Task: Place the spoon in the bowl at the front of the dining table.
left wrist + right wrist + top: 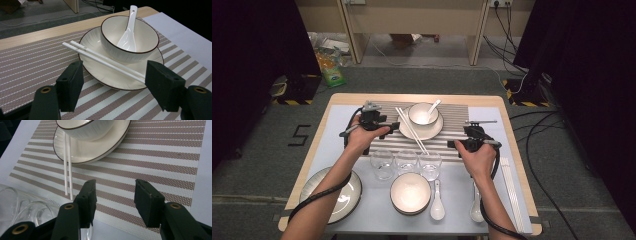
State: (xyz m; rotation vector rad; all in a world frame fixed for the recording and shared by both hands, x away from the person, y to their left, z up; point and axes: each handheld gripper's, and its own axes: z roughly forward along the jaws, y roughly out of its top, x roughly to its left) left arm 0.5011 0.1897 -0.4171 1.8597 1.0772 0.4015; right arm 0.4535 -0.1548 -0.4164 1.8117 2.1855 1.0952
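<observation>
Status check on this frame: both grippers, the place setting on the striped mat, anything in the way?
Left gripper open, empty, facing plate. Right gripper open, empty, over striped mat. Chopsticks lie on plate beside bowl. Glasses stand near mat's front edge.

Grey carpet floor [422,82] is seen around the wooden tabletop [412,98]; black curtains [257,45] hang both sides, wooden furniture [412,20] and cables [542,140] behind.
</observation>
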